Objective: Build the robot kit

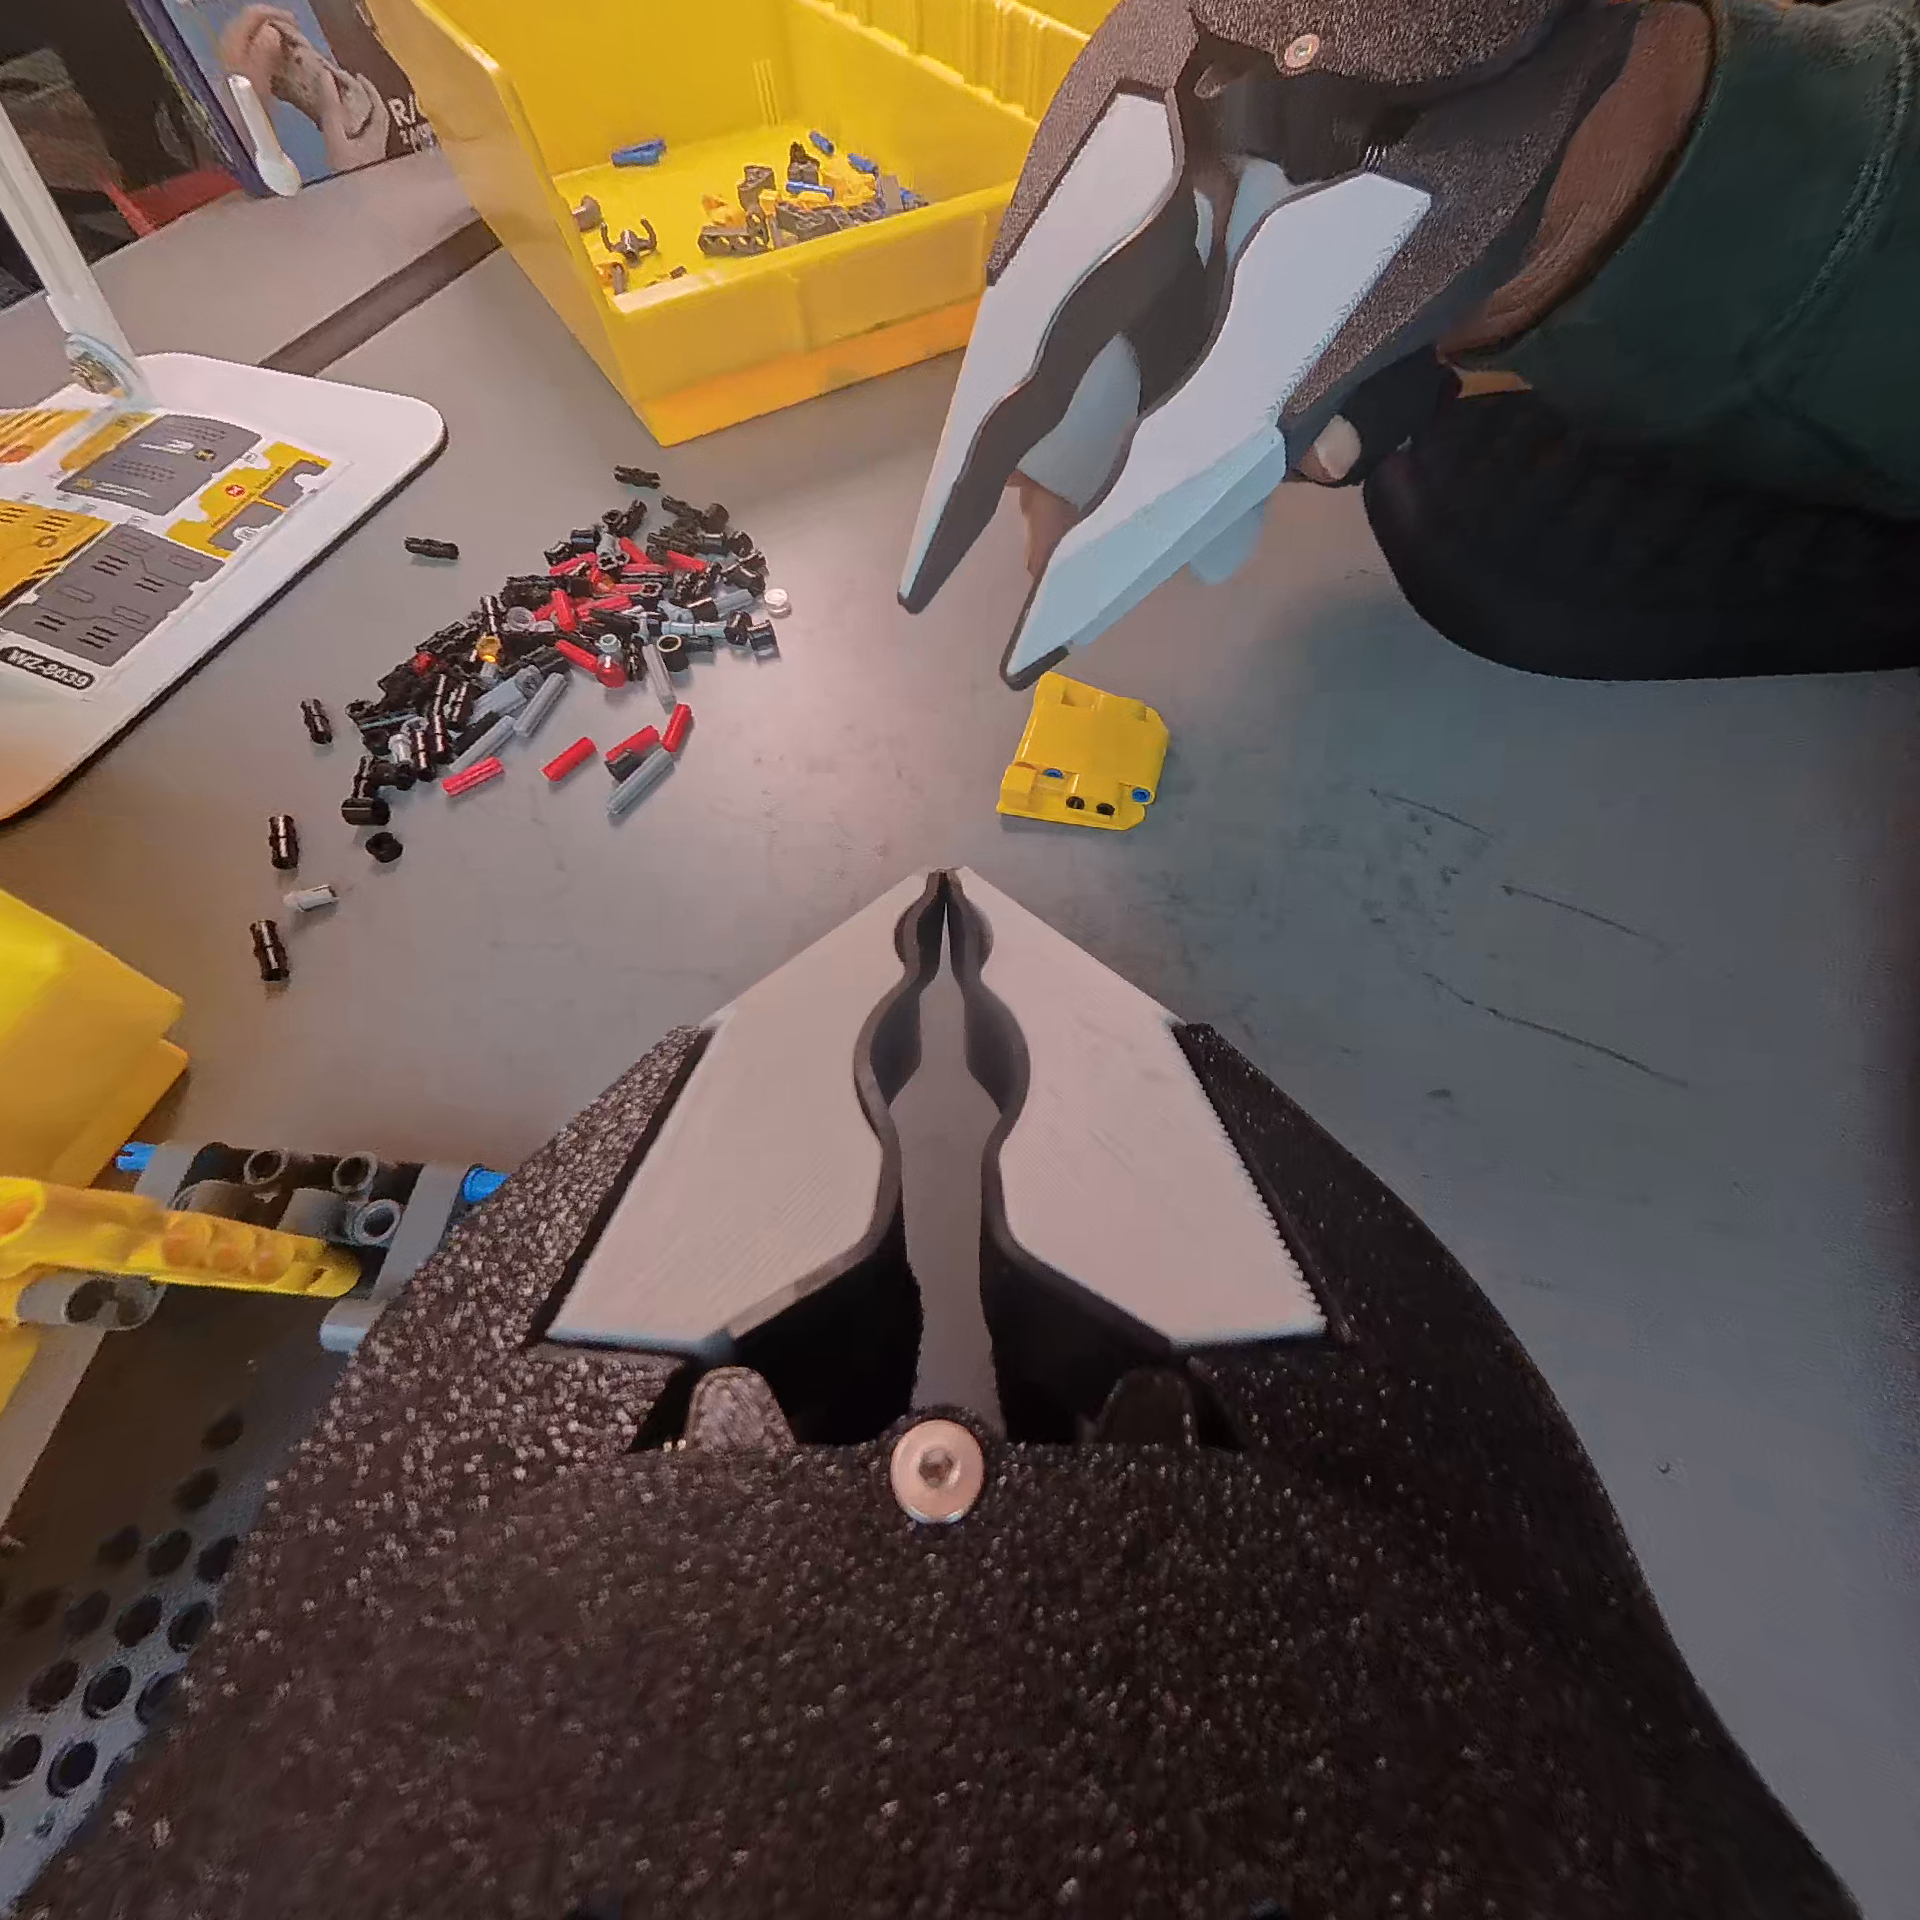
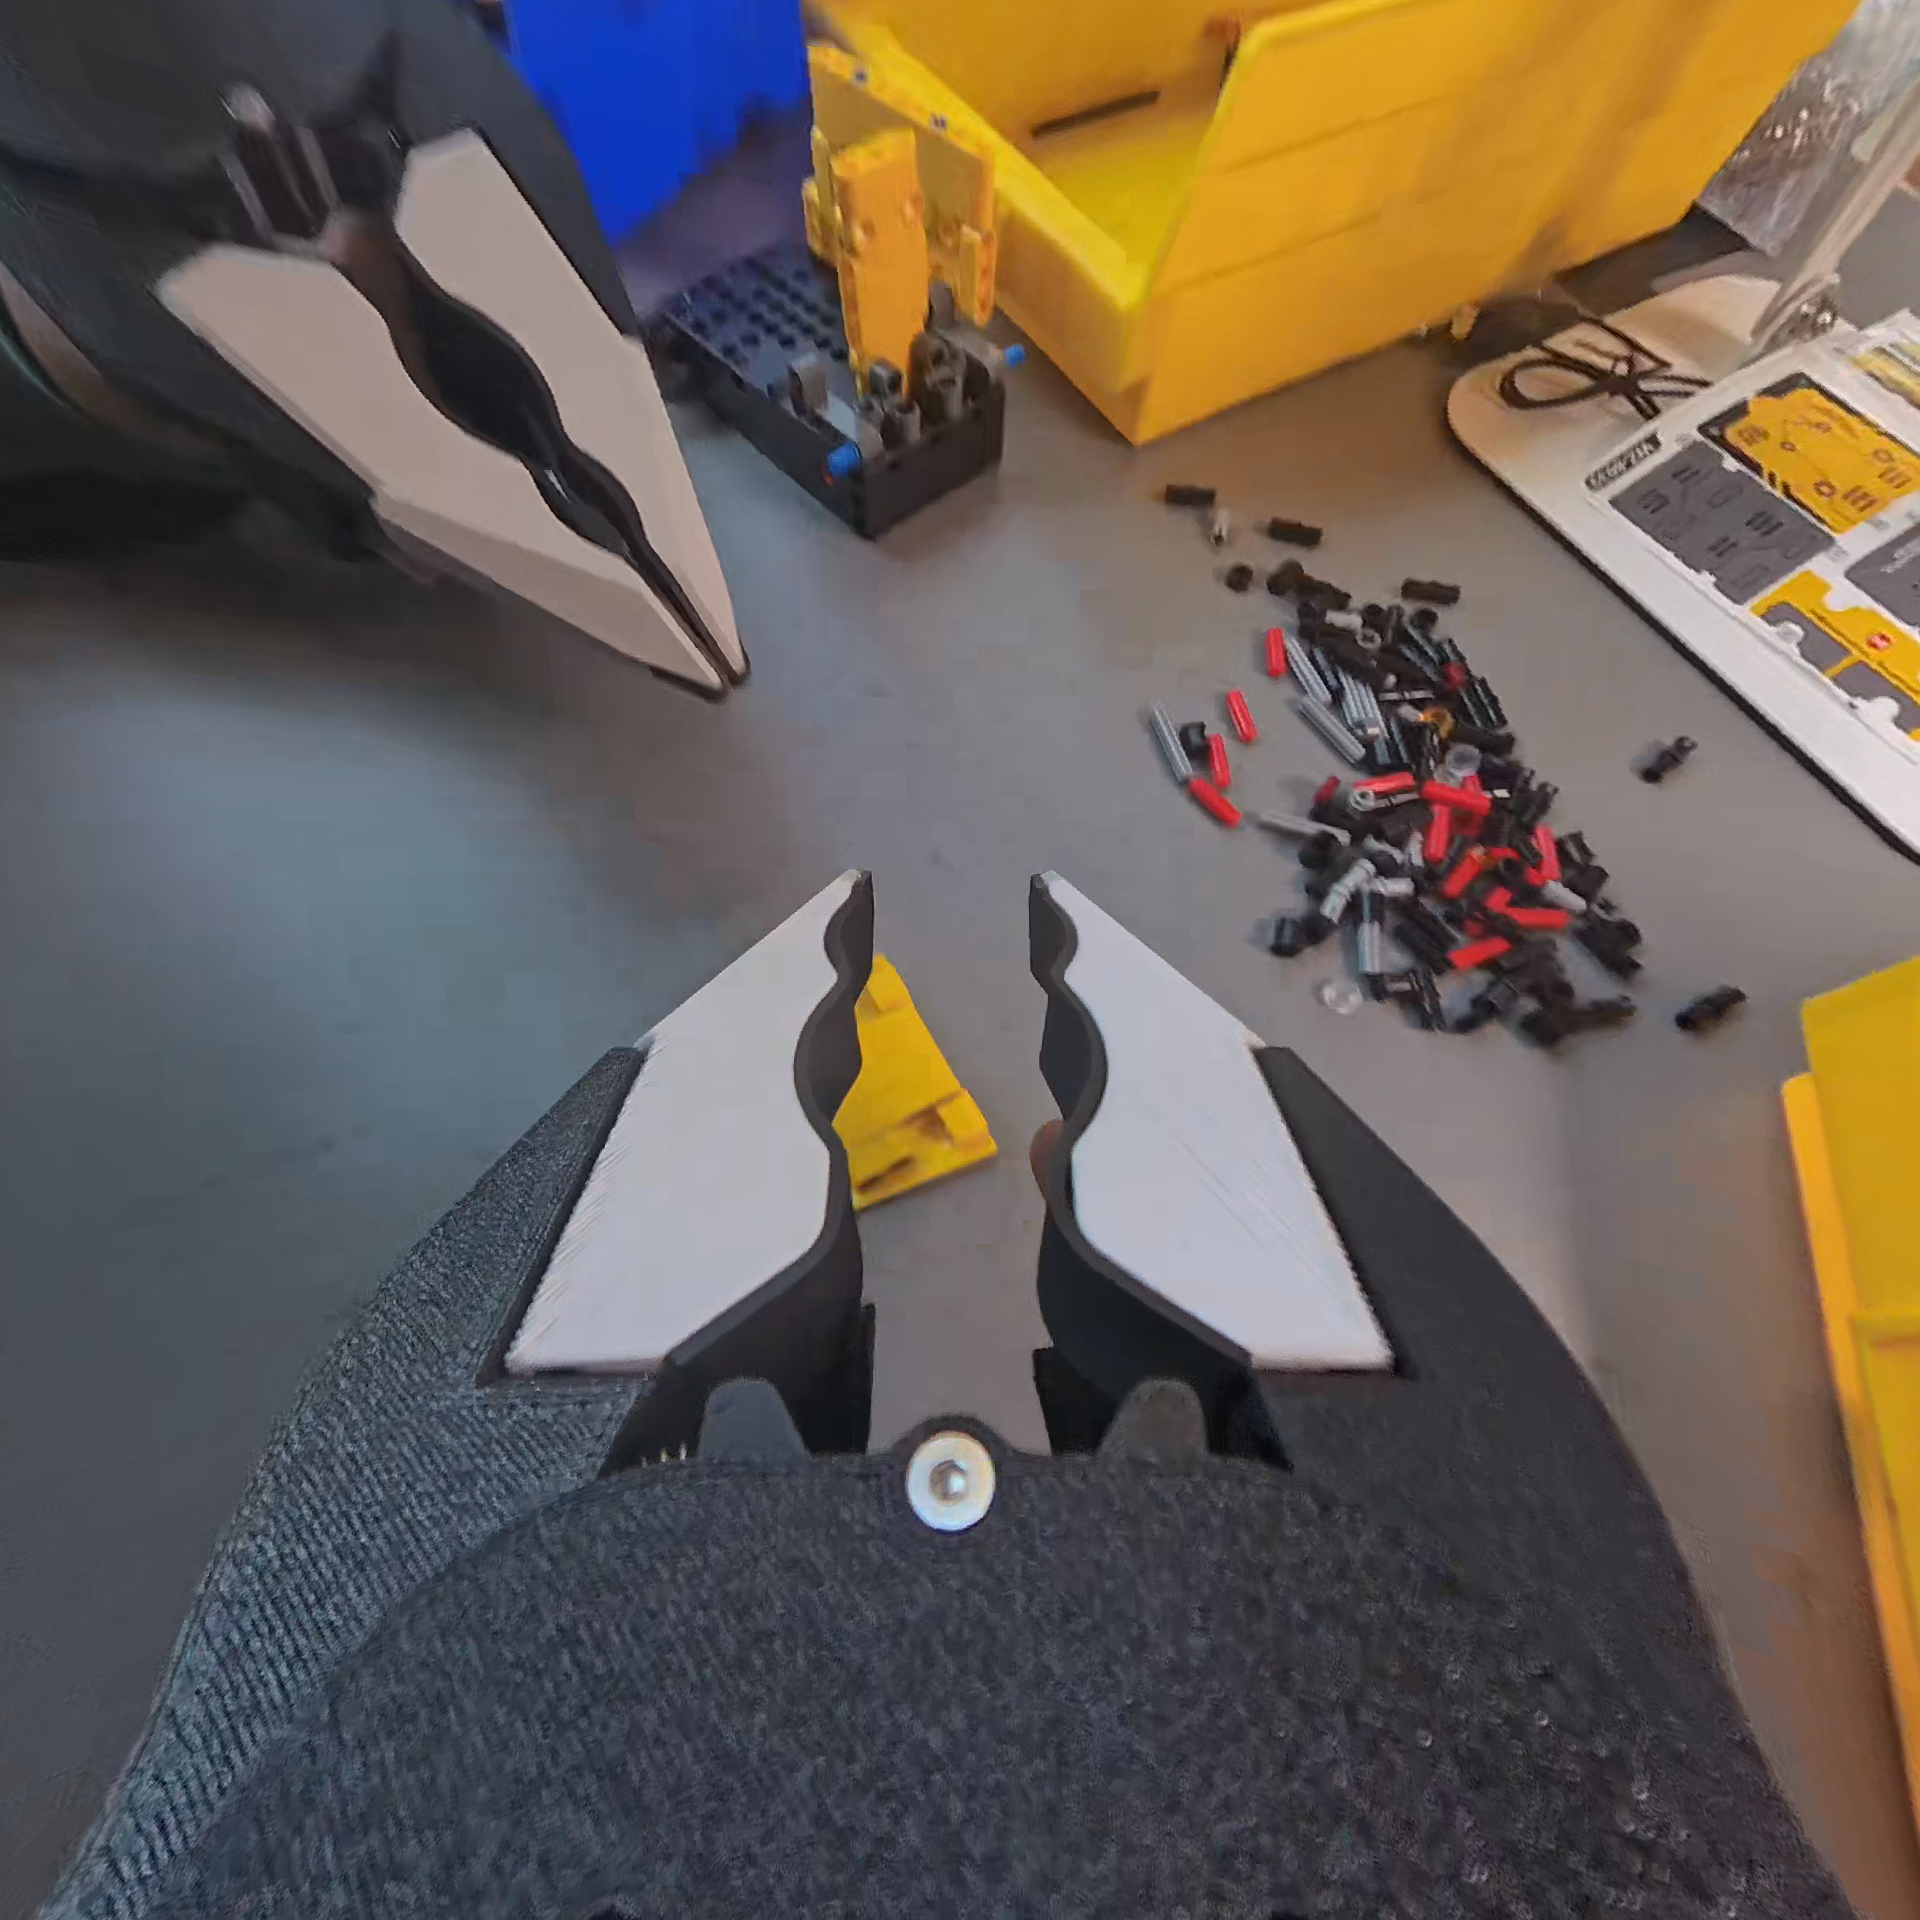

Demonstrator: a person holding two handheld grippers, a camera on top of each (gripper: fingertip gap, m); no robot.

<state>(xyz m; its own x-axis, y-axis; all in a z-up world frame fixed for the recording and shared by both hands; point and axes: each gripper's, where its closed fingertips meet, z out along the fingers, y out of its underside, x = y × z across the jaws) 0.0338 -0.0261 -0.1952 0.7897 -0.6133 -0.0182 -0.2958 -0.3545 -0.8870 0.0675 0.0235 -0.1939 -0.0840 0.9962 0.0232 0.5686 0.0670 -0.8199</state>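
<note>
Left wrist view: my left tongs [image 1: 945, 883] clenched on nothing above the counter [image 1: 1455, 1039]; a yellow block piece [image 1: 1081, 753] lies just beyond. Right wrist view: my right tongs [image 2: 951, 904] released over that piece [image 2: 909, 1101], probably light, rigid; grip its flat sides.

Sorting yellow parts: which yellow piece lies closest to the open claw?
The small yellow panel lying alone on the grey table, just beneath the open right claw; the yellow bins sit farther off.
</note>
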